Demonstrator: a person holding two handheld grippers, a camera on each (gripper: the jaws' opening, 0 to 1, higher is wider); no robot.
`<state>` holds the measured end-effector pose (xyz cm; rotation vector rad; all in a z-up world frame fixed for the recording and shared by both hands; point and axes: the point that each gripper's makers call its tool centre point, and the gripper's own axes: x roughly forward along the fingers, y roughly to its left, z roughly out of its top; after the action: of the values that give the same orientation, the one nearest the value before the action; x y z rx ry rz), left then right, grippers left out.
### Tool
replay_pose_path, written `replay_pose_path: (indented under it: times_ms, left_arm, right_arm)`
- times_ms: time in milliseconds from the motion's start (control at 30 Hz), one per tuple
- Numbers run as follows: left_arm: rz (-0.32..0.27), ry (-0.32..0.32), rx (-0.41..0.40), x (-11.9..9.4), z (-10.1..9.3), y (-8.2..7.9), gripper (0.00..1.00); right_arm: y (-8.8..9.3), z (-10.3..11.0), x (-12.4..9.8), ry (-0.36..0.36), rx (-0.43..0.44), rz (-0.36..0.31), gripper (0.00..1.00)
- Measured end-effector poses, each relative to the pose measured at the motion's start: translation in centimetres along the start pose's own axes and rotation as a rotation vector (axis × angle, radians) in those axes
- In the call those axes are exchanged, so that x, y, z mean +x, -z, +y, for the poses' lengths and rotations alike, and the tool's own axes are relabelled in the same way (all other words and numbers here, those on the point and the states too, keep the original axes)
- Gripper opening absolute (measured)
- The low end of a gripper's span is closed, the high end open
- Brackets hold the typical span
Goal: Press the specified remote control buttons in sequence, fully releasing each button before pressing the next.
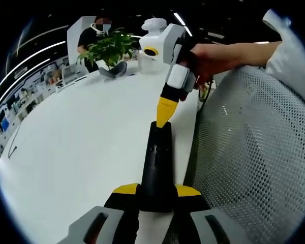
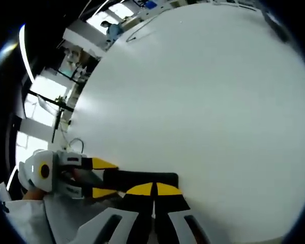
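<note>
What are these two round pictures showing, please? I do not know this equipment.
A person holds one hand-held gripper in each hand; a fisheye camera rides on each. The left gripper view looks along the left hand-held gripper, whose yellow-tipped jaws clamp the near end of a black remote control lying on a white table. The right hand-held gripper, jaws together, touches its tip to the remote's far end. The right gripper view looks down on the same remote and table, with the left hand-held gripper coming in. A potted plant and a mesh chair back stand nearby.
</note>
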<state>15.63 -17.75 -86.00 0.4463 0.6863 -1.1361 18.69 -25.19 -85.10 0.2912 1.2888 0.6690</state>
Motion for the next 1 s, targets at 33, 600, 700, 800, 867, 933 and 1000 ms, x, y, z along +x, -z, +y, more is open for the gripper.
replay_pose_path:
  times_ms: [33,600,700,800,867,933,1000]
  left_arm:
    - [0.0,0.0,-0.001,0.0,0.0,0.0,0.25]
    - [-0.003,0.002,0.007,0.0,0.0,0.0,0.25]
    - [-0.003,0.002,0.006,0.0,0.0,0.0,0.25]
    - [-0.006,0.003,0.006,0.0,0.0,0.0,0.25]
    - [-0.006,0.003,0.006,0.1,0.0,0.0,0.25]
    - [-0.005,0.003,0.006,0.1,0.0,0.0,0.25]
    - [-0.006,0.003,0.006,0.1,0.0,0.0,0.25]
  right_arm:
    - [0.0,0.0,0.0,0.002,-0.007,0.002,0.0]
    - [-0.2,-0.3,0.0,0.006,0.055,0.003,0.0]
    - [-0.4,0.3,-0.2,-0.023,0.078,-0.017,0.0]
    - [-0.6,0.5,-0.3,-0.052,0.1,-0.029,0.0]
    - [-0.4,0.8,-0.2,-0.067,0.104,-0.017,0.0]
    - [-0.3,1.2,0.1,-0.081,0.1,-0.007,0.0]
    - [-0.1,1.6,0.2,-0.105,0.113,0.005,0.0]
